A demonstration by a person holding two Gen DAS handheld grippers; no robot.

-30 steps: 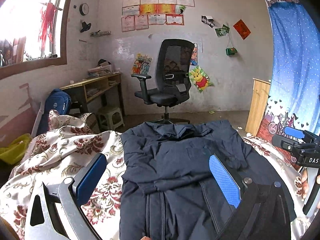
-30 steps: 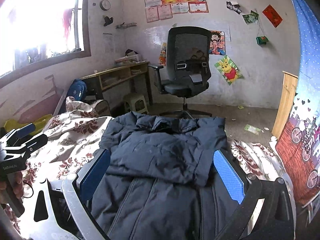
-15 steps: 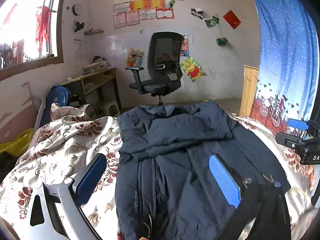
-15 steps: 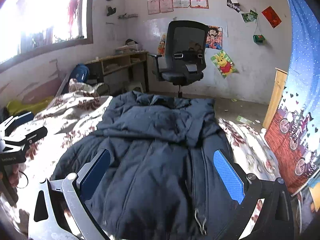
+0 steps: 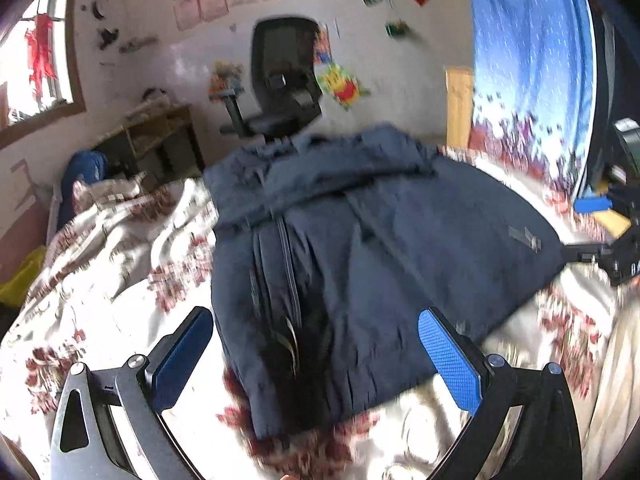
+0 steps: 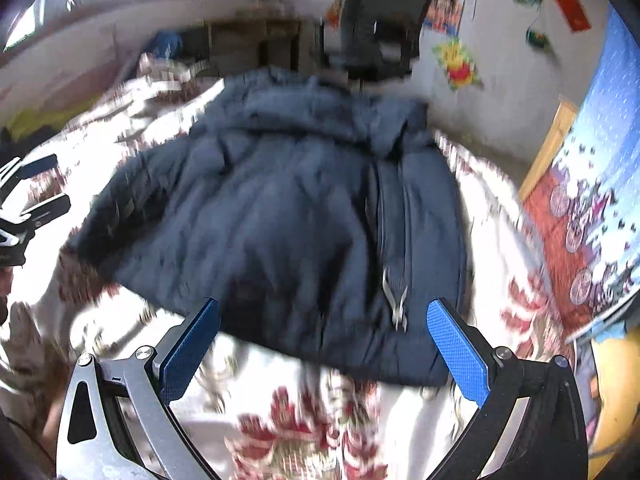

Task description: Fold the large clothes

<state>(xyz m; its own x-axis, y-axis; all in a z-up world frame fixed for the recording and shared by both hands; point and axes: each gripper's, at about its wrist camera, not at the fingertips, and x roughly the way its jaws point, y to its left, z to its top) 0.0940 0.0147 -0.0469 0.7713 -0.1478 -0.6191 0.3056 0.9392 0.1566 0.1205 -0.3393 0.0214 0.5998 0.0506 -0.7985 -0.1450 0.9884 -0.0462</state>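
Ahead of both tongs, spread on the flowered bedspread (image 5: 104, 264): a dark padded jacket (image 5: 360, 248). Left tongs (image 5: 316, 344) and right tongs (image 6: 324, 330) released, empty, above its hem. Likely between folds; next, gripping the hem corners.

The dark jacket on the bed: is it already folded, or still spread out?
Partly folded. The jacket lies on the floral bedspread, its top part doubled over the body, its hem still flat.

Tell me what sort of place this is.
Most likely a bedroom that doubles as a study: a navy jacket lies on a bed with a floral bedspread, with an office chair and a wooden desk beyond.
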